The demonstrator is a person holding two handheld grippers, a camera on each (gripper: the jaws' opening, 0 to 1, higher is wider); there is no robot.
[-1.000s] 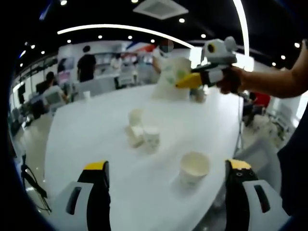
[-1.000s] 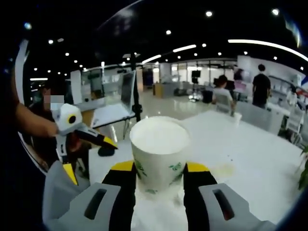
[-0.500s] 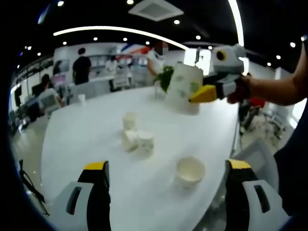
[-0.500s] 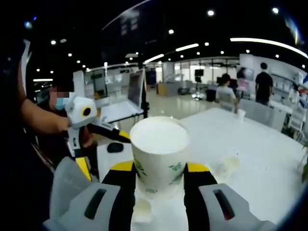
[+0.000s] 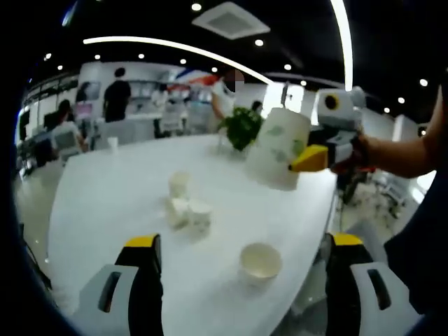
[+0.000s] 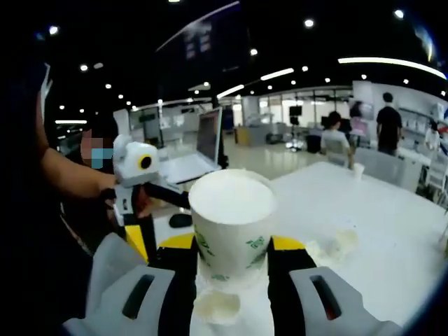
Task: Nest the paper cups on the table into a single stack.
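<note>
White table (image 5: 105,189) in a bright office, right gripper (image 6: 233,255) clenched on a leaf-printed paper cup (image 6: 232,218), left gripper (image 5: 241,269) released above loose small cups (image 5: 187,210).

You have one large white paper cup with green leaf print (image 6: 232,225) upright between the right gripper's jaws, mouth up; in the left gripper view that printed cup (image 5: 277,157) hangs tilted above the white table (image 5: 105,203). On the table, near its edge, sits a wide plain white paper cup (image 5: 260,261), upright and open. Farther in, a small white paper cup (image 5: 179,184) stands alone, with two more small white cups (image 5: 189,214) touching each other just beside it.
</note>
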